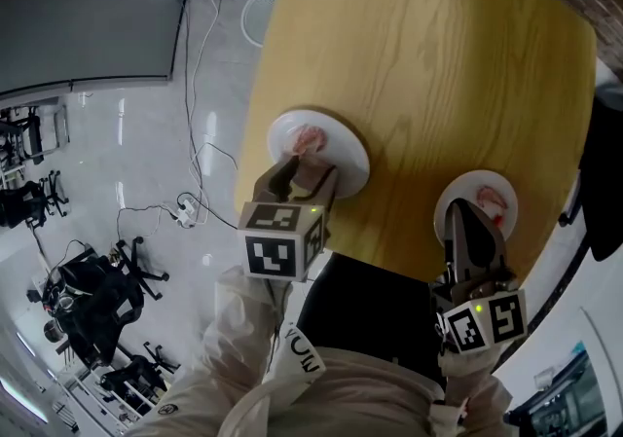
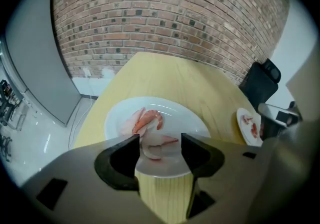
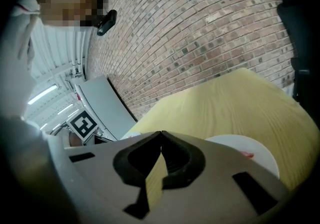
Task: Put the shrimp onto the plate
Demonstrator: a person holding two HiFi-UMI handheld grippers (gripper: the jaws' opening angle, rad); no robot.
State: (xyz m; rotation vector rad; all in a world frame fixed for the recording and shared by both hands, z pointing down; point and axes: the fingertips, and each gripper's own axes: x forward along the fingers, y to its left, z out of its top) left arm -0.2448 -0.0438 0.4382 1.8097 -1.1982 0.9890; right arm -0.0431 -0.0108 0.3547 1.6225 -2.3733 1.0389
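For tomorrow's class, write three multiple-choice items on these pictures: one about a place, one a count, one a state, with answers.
1. The left gripper hovers over: A a cup; B a plate of shrimp; C a sink.
2. White plates on the table: A one; B two; C three.
3. The right gripper has jaws: A wide apart; B closed on a shrimp; C closed, empty.
Answers: 1 B, plate and shrimp show between its open jaws; 2 B, one lies before each gripper; 3 C, the tips meet with nothing between.
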